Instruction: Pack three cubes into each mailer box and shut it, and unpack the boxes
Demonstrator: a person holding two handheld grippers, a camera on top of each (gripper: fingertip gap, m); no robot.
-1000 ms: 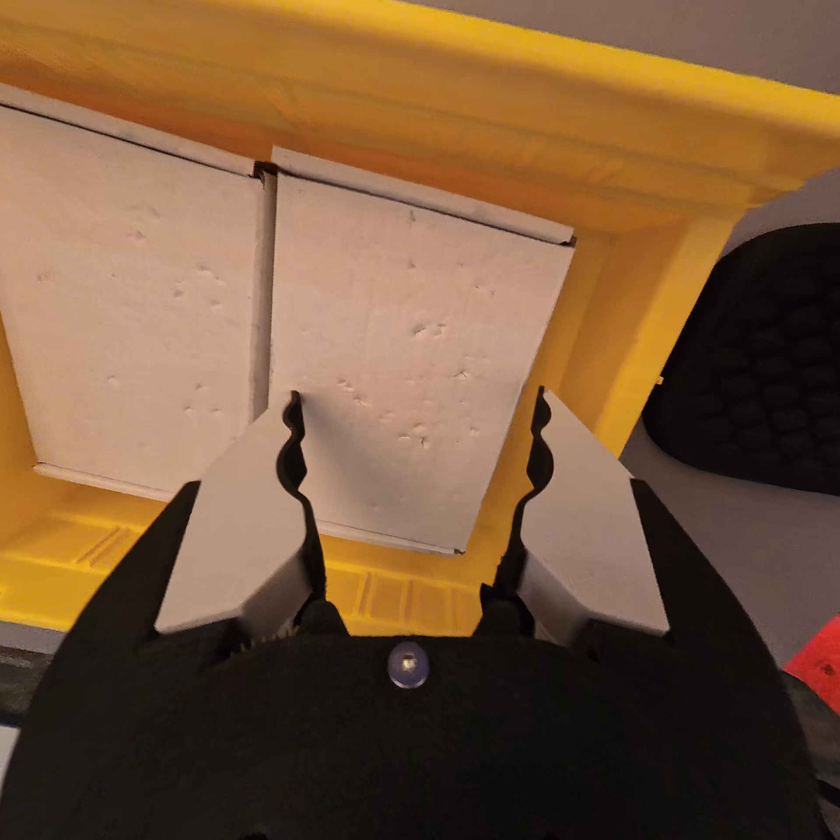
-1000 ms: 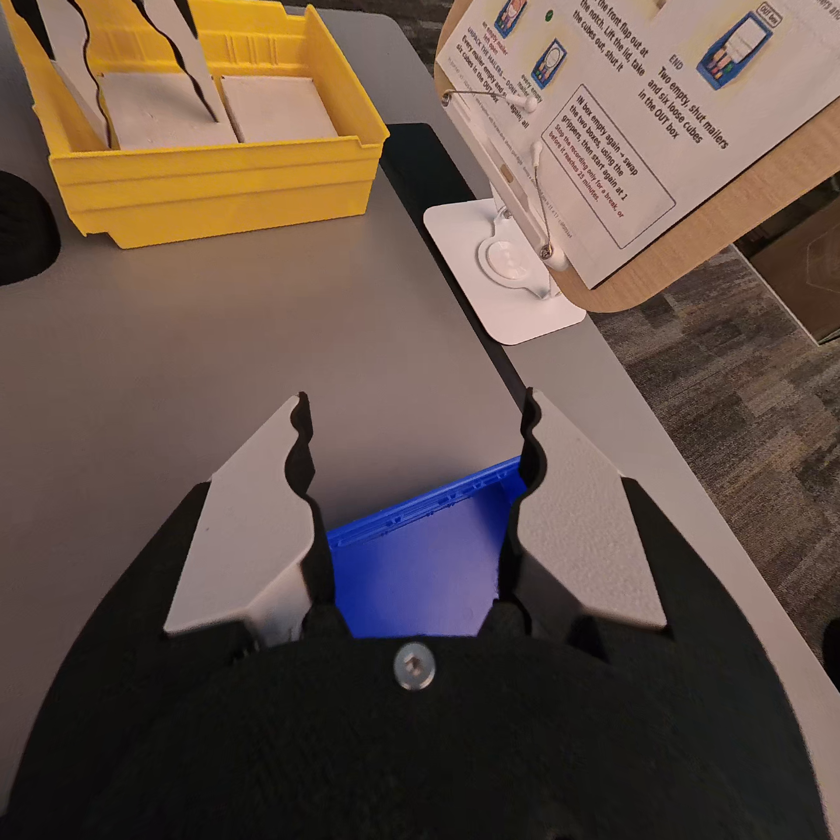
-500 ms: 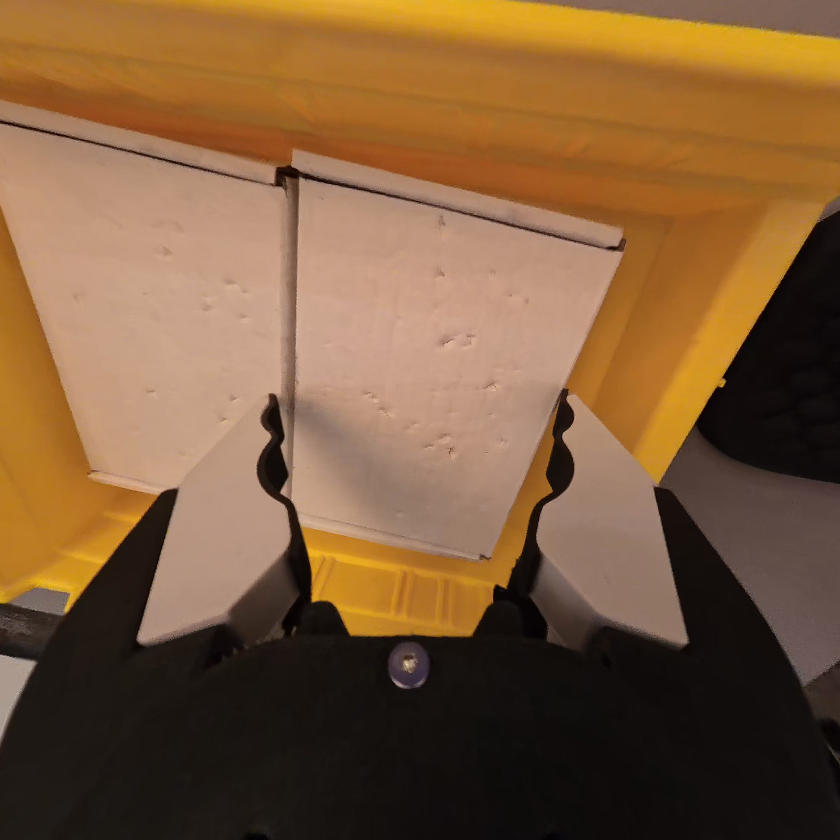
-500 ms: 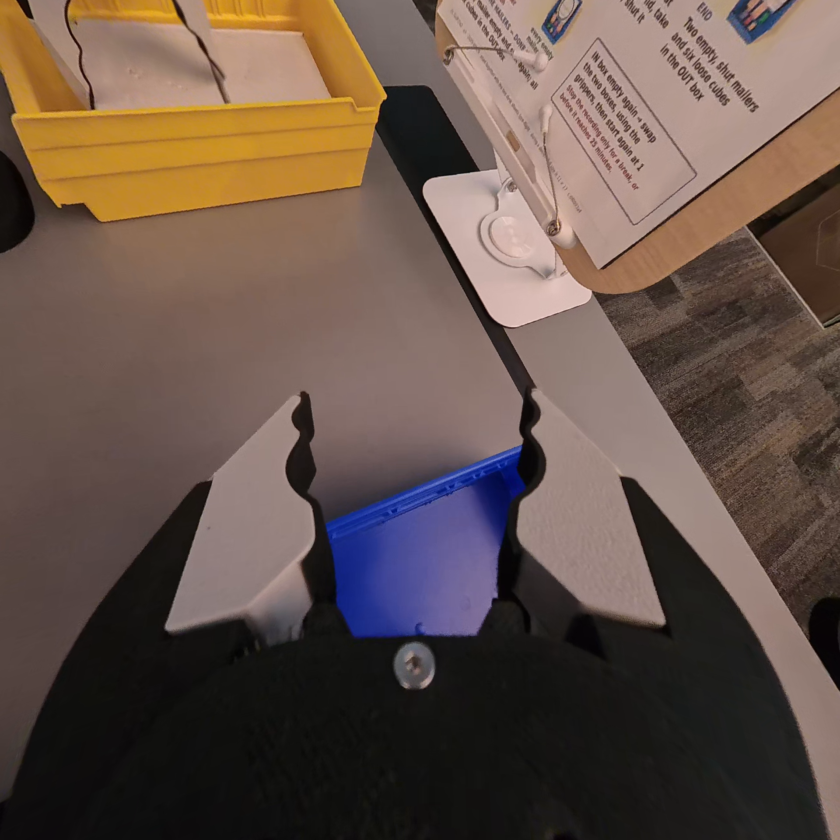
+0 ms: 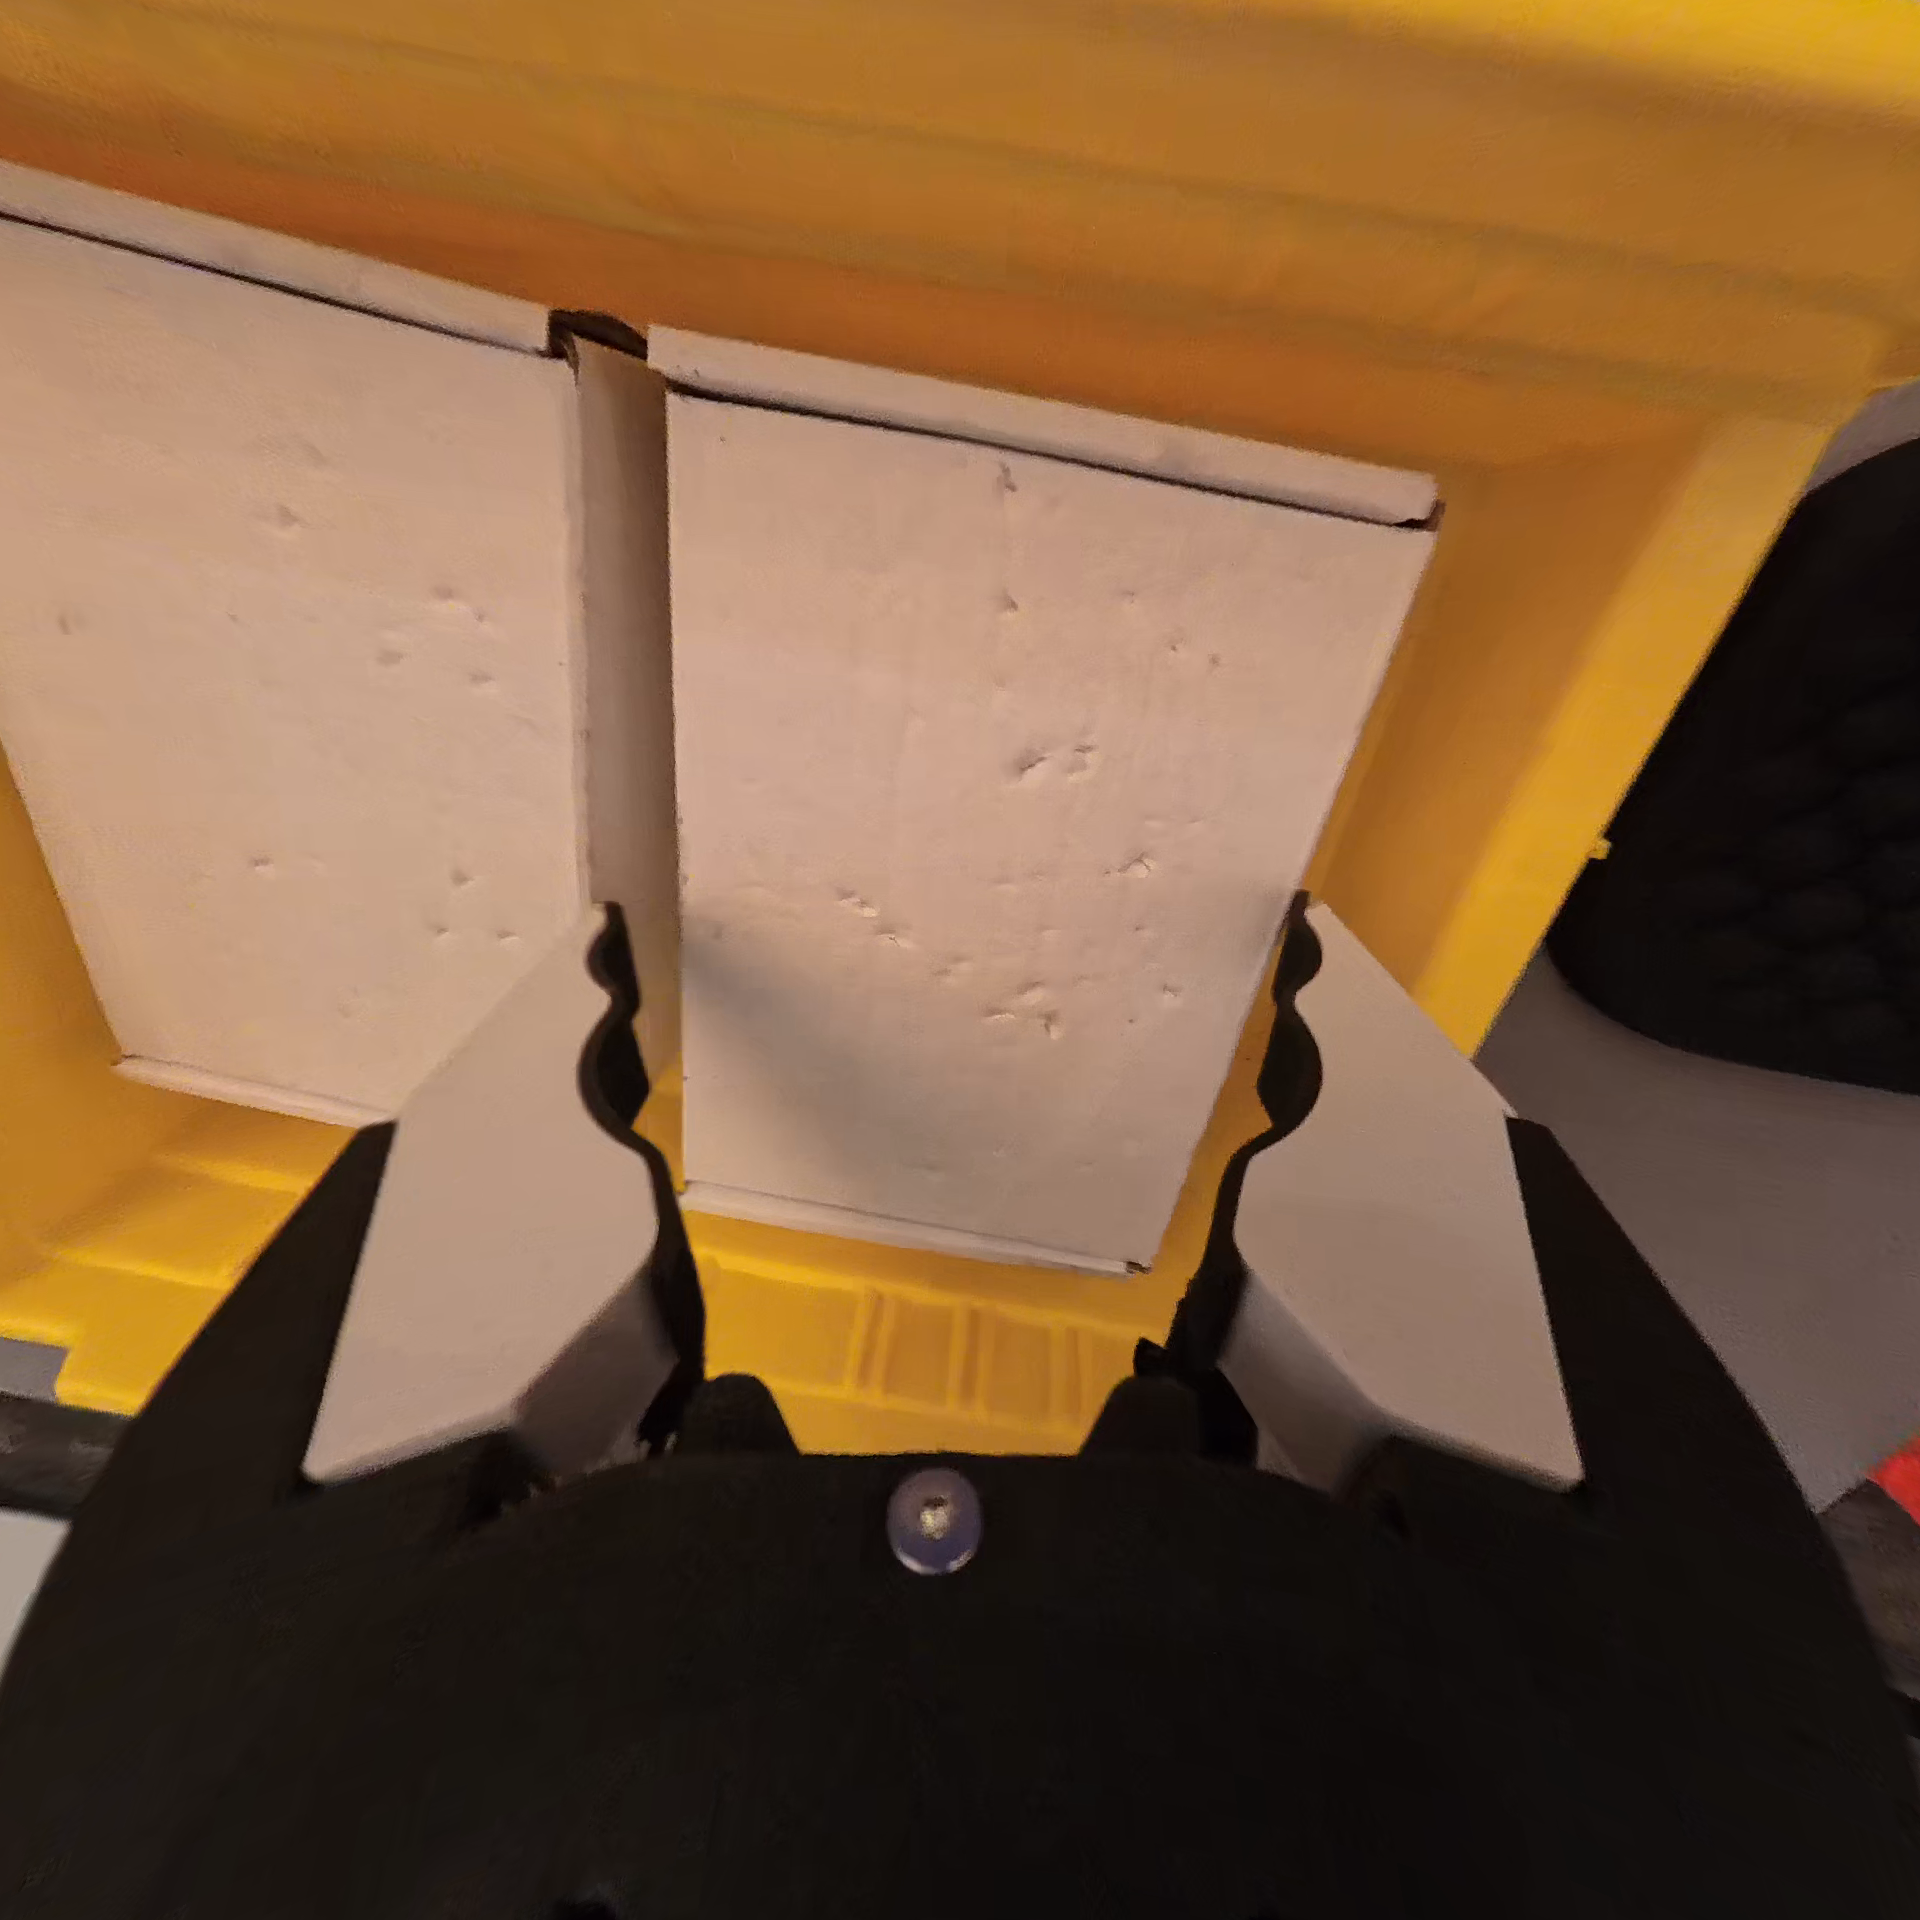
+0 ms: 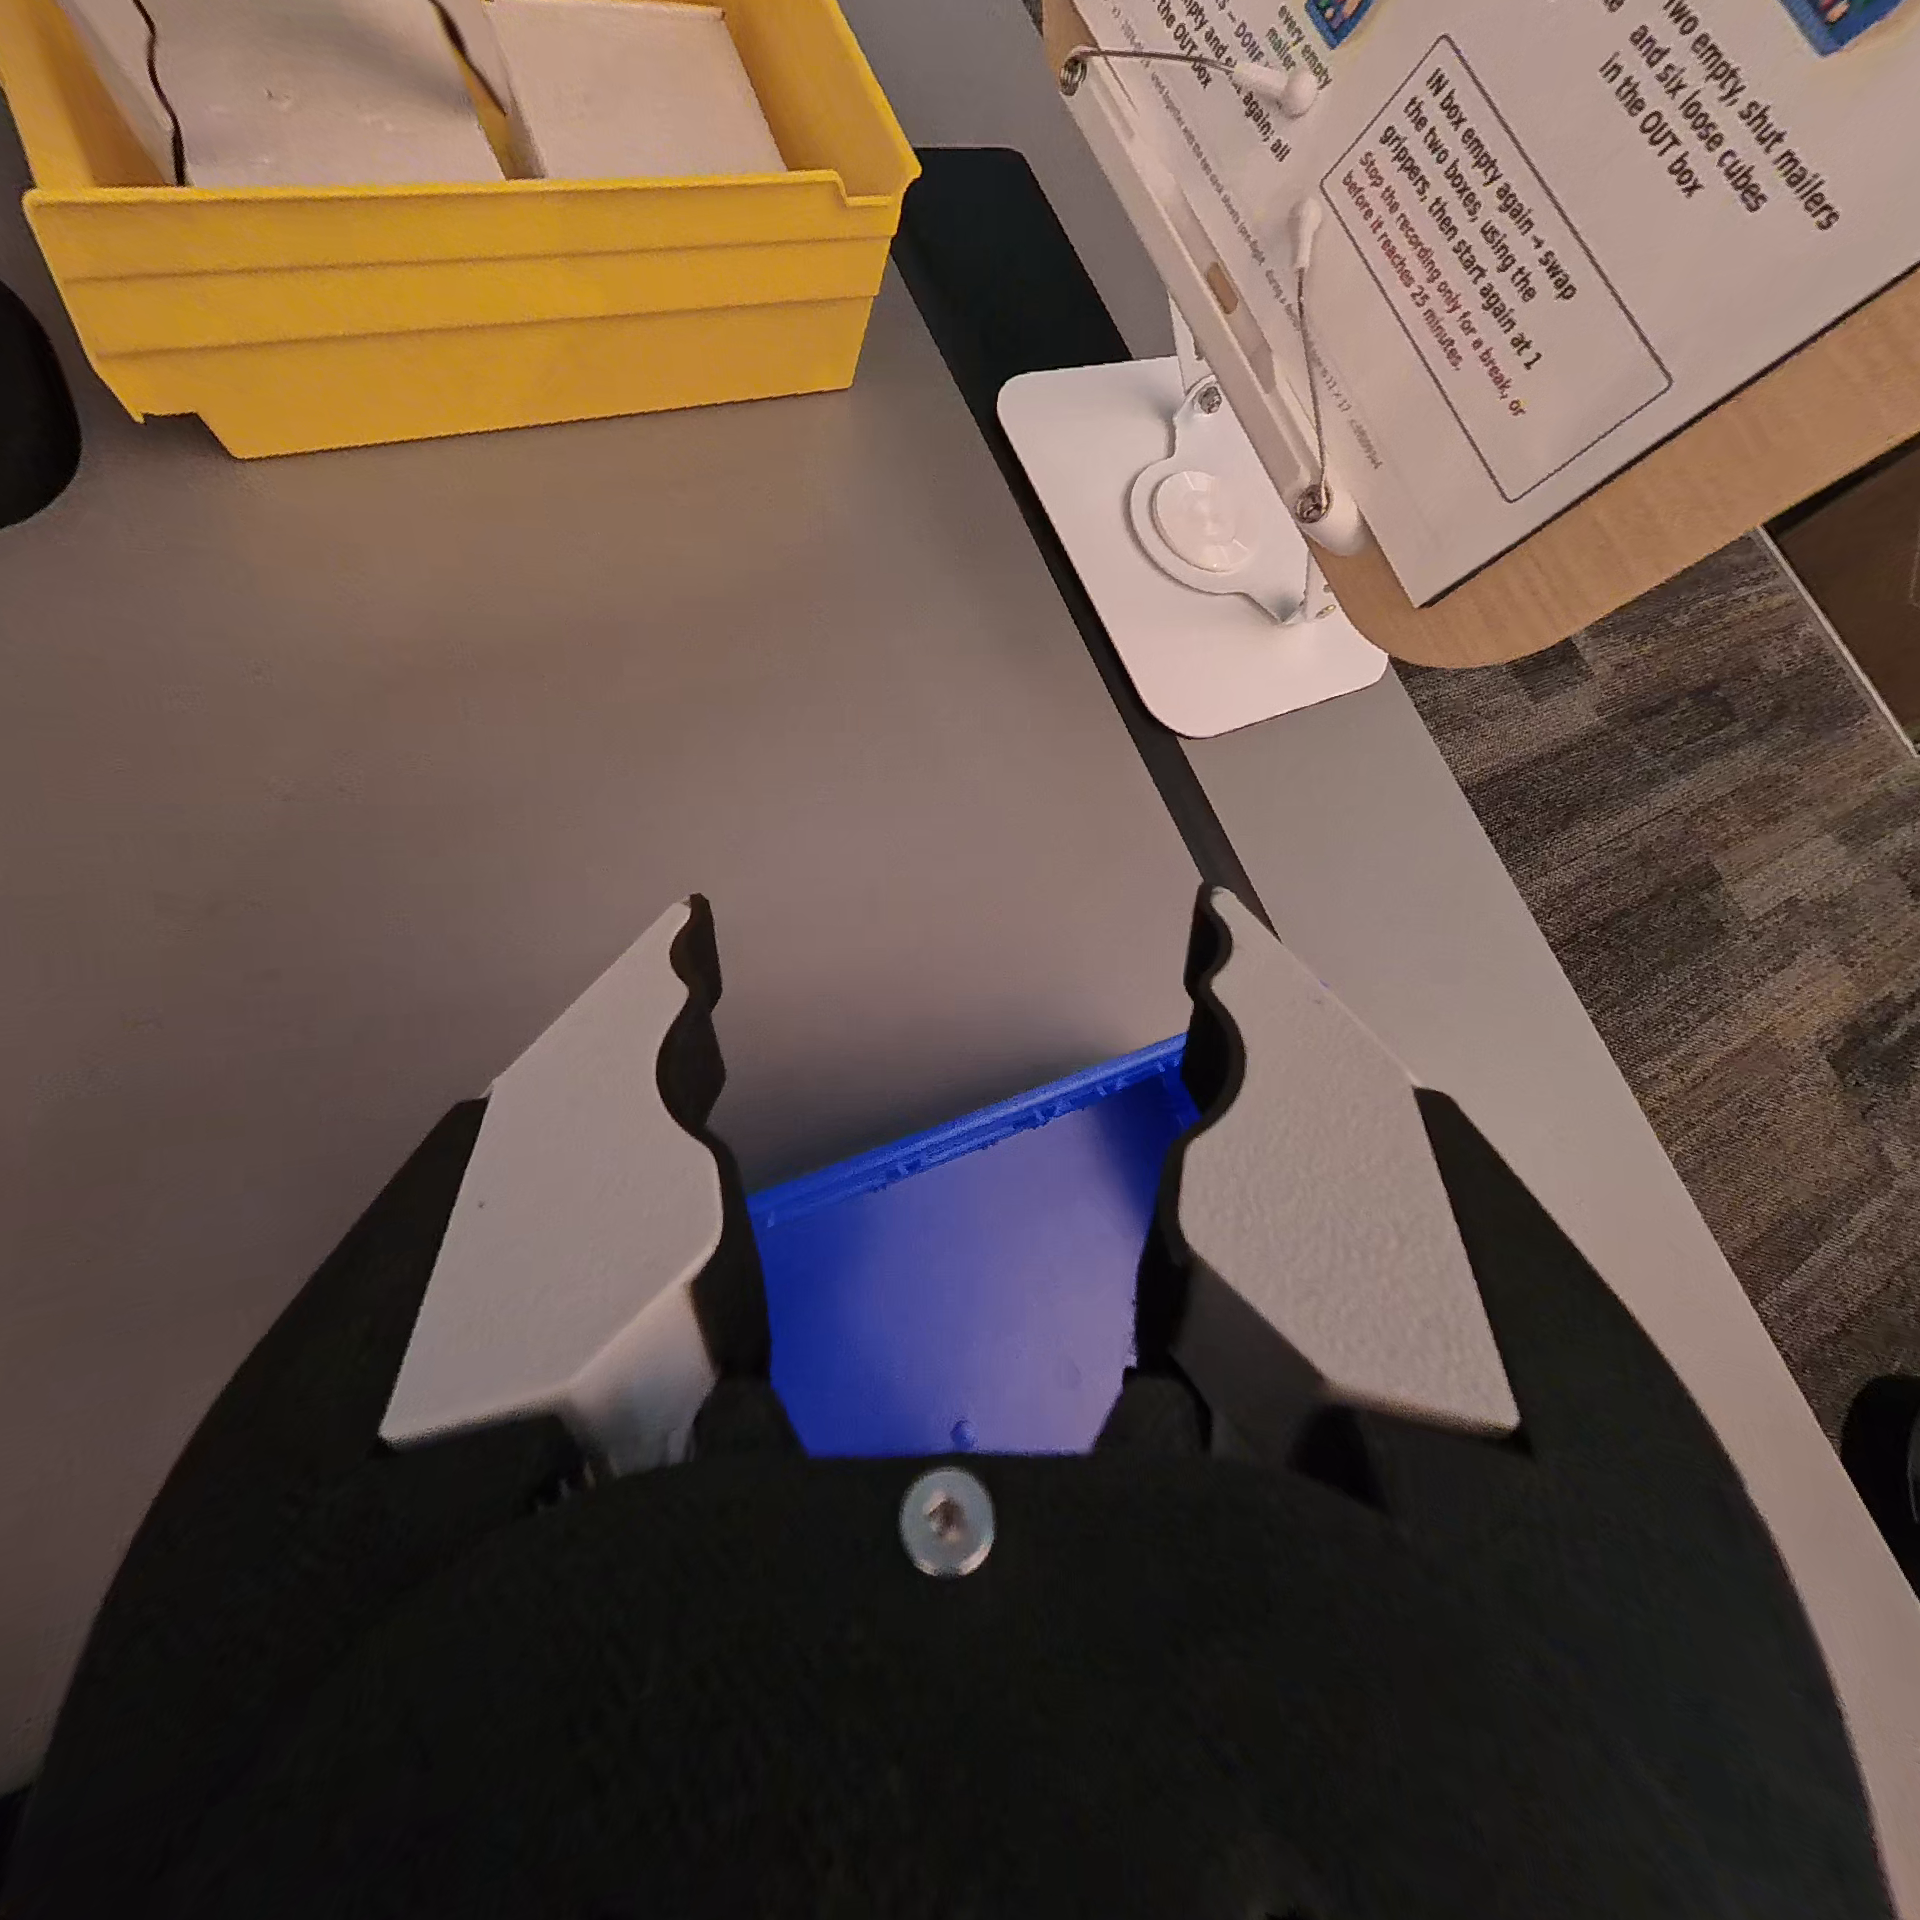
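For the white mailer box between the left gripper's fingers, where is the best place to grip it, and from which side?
Grip the mailer box across its two long sides, coming from above. It lies flat and shut in the yellow bin, with a gap to the neighbouring box on one side and some room beside the bin wall on the other. The open left gripper already straddles it, so this looks the likely hold.

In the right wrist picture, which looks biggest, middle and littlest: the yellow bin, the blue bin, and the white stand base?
1. yellow bin, though part is cut off at the edge.
2. blue bin, mostly hidden behind the right gripper, so its true size is unsure.
3. white stand base.
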